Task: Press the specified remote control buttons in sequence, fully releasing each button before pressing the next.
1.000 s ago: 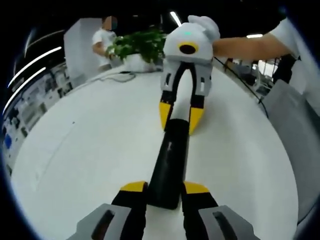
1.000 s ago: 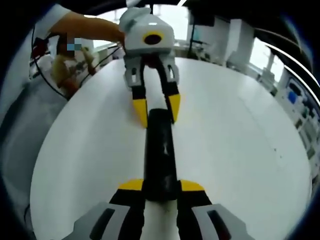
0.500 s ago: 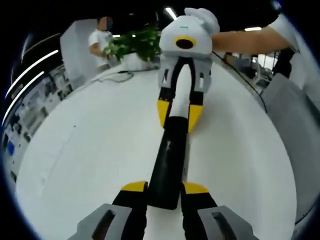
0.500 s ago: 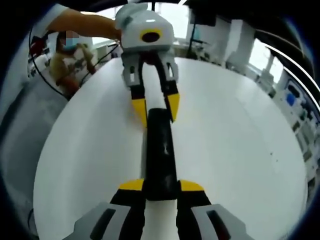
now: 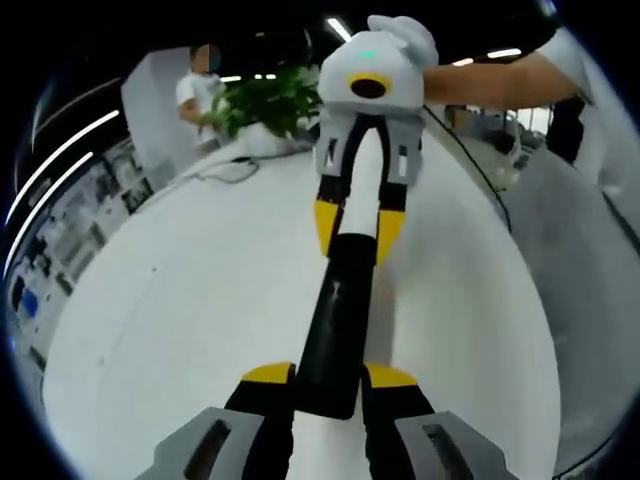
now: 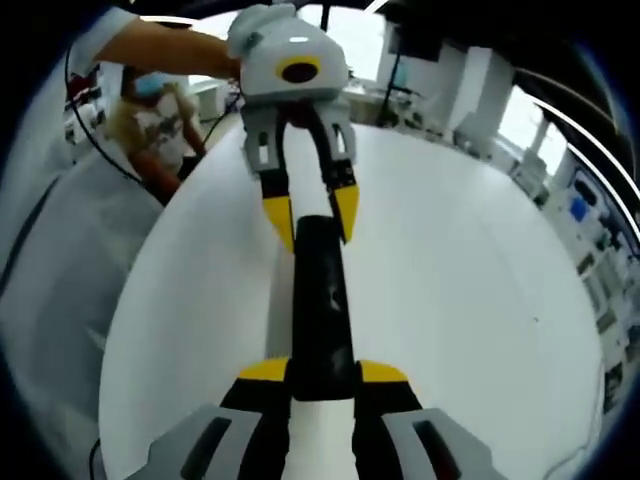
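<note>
Both cameras have tipped since a second ago, so the white table (image 5: 180, 300) now looks narrower, while the black remote control (image 5: 337, 320) sits just as it did, gripped at both ends. Left gripper (image 5: 330, 385) is clenched on the near end in the left gripper view, yellow tips touching its sides; right gripper (image 5: 352, 230) pinches the far end. Swap to the right gripper view: right gripper (image 6: 322, 382) grips the near end of the remote control (image 6: 320, 300), left gripper (image 6: 312, 218) clamps the far end. Buttons? Too dark and blurred to make out. The remote's underside is hidden, so I cannot tell whether it rests on the table or floats above it. Bare tabletop lies on both sides. A potted plant (image 5: 265, 100) stands by the far edge, a person (image 5: 200, 95) behind it.
</note>
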